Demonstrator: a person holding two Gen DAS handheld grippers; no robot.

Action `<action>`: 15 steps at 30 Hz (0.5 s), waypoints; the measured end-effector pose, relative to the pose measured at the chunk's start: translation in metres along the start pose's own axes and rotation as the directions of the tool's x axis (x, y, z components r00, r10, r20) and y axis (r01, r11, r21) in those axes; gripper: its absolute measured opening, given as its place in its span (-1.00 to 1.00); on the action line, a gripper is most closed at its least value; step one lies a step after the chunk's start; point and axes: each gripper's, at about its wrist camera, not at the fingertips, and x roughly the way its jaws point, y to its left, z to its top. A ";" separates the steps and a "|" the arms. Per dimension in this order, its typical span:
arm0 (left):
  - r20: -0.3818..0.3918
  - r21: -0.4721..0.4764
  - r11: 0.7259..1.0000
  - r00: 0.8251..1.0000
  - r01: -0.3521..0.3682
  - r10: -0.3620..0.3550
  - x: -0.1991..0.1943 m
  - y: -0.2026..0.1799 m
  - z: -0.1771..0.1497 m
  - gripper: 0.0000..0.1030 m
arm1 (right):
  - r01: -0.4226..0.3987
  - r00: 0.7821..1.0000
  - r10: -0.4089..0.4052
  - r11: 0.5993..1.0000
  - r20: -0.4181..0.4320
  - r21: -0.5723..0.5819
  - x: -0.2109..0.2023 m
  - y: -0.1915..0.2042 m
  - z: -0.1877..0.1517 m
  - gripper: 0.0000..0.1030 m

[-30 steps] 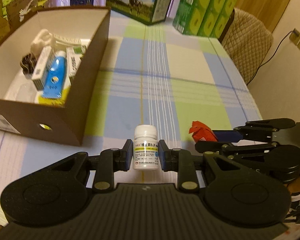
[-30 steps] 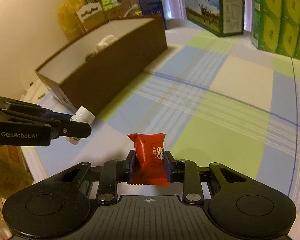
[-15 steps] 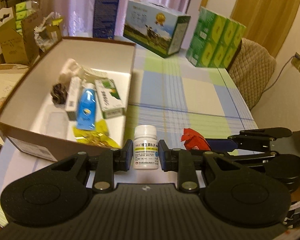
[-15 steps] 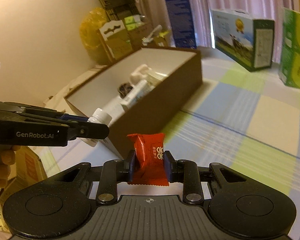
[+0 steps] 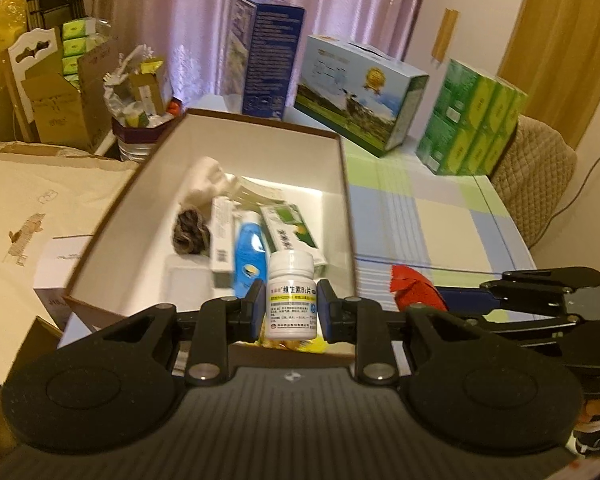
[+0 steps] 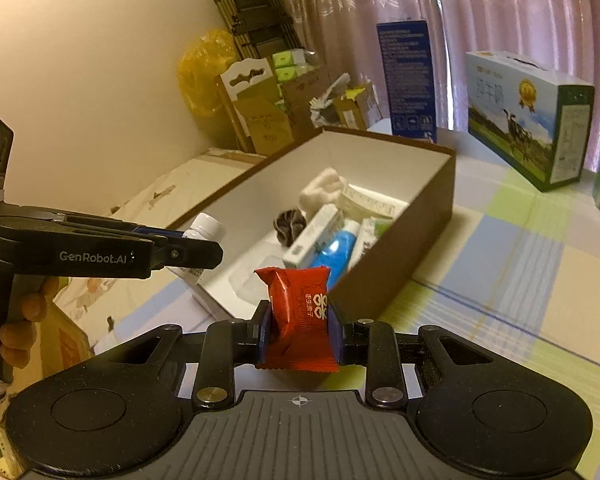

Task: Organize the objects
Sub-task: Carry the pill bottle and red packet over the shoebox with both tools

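My left gripper (image 5: pixel 291 310) is shut on a white pill bottle (image 5: pixel 291 294) with a yellow and white label, held upright above the near end of the brown cardboard box (image 5: pixel 342 184). My right gripper (image 6: pixel 300 326) is shut on a red snack packet (image 6: pixel 300 320), just right of the box's near corner. In the right wrist view the left gripper (image 6: pixel 196 254) and the pill bottle (image 6: pixel 202 232) hang over the box (image 6: pixel 432 196). The packet (image 5: pixel 416 290) shows at the right of the left wrist view. Inside the box lie a blue tube (image 5: pixel 249 256), small cartons and a cloth.
A checked tablecloth (image 5: pixel 432 216) covers the table. At its far end stand a tall blue carton (image 5: pixel 268 56), a milk carton box (image 5: pixel 360 92) and green tissue packs (image 5: pixel 472 116). Cardboard boxes and bags (image 5: pixel 60 100) crowd the left. A padded chair (image 5: pixel 536 184) is at right.
Both grippers have risen and moved toward the box with their loads. The left gripper with the bottle now hangs over the box's near end; the box interior shows more fully.
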 end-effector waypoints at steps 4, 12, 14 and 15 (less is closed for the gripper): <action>0.012 -0.003 1.000 1.000 -0.017 0.017 0.002 0.024 0.008 -0.56 | 0.011 1.000 -0.011 1.000 0.004 0.000 0.013 0.007 0.009 -0.49; 0.016 -0.009 0.998 0.998 -0.059 0.059 0.016 0.066 0.024 -0.56 | 0.043 0.999 -0.043 0.999 0.000 0.007 0.041 0.016 0.026 -0.49; 0.007 -0.006 0.997 0.997 -0.076 0.076 0.022 0.076 0.026 -0.56 | 0.047 0.999 -0.047 0.999 -0.005 0.010 0.047 0.017 0.028 -0.49; 0.002 -0.005 0.996 0.996 -0.085 0.085 0.024 0.079 0.027 -0.56 | 0.051 0.999 -0.050 0.999 -0.008 0.010 0.051 0.018 0.030 -0.49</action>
